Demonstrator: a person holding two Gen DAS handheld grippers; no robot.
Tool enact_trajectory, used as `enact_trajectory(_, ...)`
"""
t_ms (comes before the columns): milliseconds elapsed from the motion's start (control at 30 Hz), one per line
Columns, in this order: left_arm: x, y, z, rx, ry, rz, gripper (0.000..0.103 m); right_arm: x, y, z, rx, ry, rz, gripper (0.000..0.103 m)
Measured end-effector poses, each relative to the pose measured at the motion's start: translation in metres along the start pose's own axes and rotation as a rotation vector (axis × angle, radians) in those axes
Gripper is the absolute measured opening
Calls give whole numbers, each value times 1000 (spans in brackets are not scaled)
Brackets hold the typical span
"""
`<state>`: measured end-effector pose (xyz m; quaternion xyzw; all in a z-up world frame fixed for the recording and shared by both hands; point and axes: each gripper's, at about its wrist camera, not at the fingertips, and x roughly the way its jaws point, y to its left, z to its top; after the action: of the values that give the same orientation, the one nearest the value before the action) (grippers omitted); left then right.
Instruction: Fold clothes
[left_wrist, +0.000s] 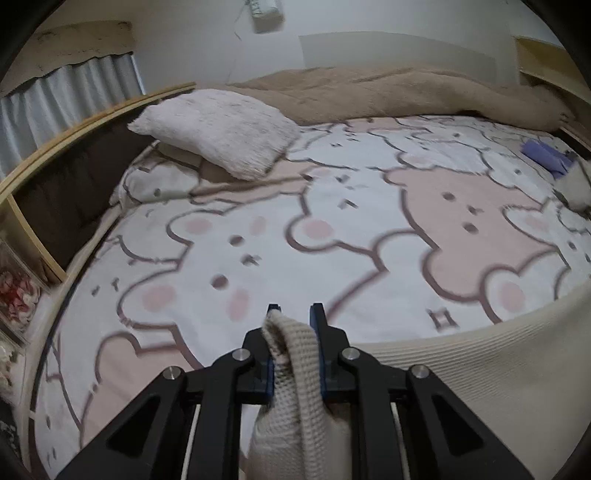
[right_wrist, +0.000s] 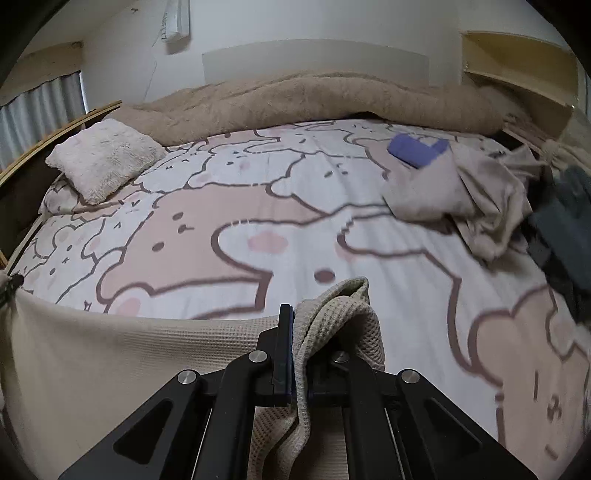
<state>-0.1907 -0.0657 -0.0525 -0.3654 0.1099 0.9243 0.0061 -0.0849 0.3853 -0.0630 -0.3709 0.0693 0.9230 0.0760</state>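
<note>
Nearest in the left wrist view, the left gripper (left_wrist: 295, 314) is clamped on a bunched corner of a cream waffle-knit garment (left_wrist: 480, 387), the cloth squeezed between its two blue-lined fingers (left_wrist: 318, 317) and hanging down below them. From there the garment stretches off toward 3 o'clock as a taut band over the bed.

In the right wrist view, the right gripper (right_wrist: 295, 321) pinches the other end of the same garment (right_wrist: 110, 362); a fold of cloth loops over the right-hand finger and hides it, while the left-hand finger presses against the fabric. The garment runs off toward 9 o'clock, where the tip of the other gripper shows at the frame edge.

Beyond lies the bed sheet (right_wrist: 236, 221), printed with pink and white bears. At 2 o'clock in the right view sits a crumpled pile of beige clothes (right_wrist: 461, 199), with a purple folded item (right_wrist: 417, 151) just behind it and dark clothes (right_wrist: 565, 229) at 3 o'clock. At 10 o'clock rests a fluffy white pillow (right_wrist: 103, 158). Farthest back, a tan blanket (right_wrist: 314, 99) is heaped along the wall.
</note>
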Motion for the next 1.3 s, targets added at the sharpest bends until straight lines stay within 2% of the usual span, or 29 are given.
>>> enact_trajectory(200,29,2,54,23,-47,54,16,25,13,52,-33,-64,-12,5)
enact_trajectory(333,66,-8,84,38,-28,66,16,67,16,80,-13,-27,-23,5)
enact_trajectory(400,91,-15,89,37,25,42,16,105,11,83,24,72,-13,5)
enact_trajectory(533,147,-28,78,29,202,-3,23,165,-2,70,83,267,0,5)
enact_trajectory(567,157,-26,74,12,249,-11,24,170,-4,68,98,279,-5,6)
enact_trajectory(600,163,-21,70,-18,286,-23,33,174,-8,65,132,291,0,10)
enact_trajectory(633,167,-16,67,-51,318,-37,45,174,-12,64,154,296,1,19)
enact_trajectory(667,167,-7,65,-85,334,-56,48,173,-16,63,176,301,1,33)
enact_trajectory(700,164,0,62,-105,335,-64,50,168,-20,64,184,299,9,41)
enact_trajectory(767,143,22,55,-129,316,-69,50,155,-28,68,200,288,18,72)
enact_trajectory(833,113,42,43,-146,294,-85,60,130,-42,74,216,239,-22,84)
enact_trajectory(933,68,72,24,-172,261,-108,69,81,-71,72,283,190,-21,84)
enact_trajectory(1000,40,88,5,-185,256,-129,71,40,-89,54,335,160,26,84)
enact_trajectory(1133,-2,100,-60,-198,321,-196,71,-25,-104,-7,348,151,59,84)
enact_trajectory(1300,-25,87,-129,-223,404,-286,71,-48,-102,-91,388,236,78,84)
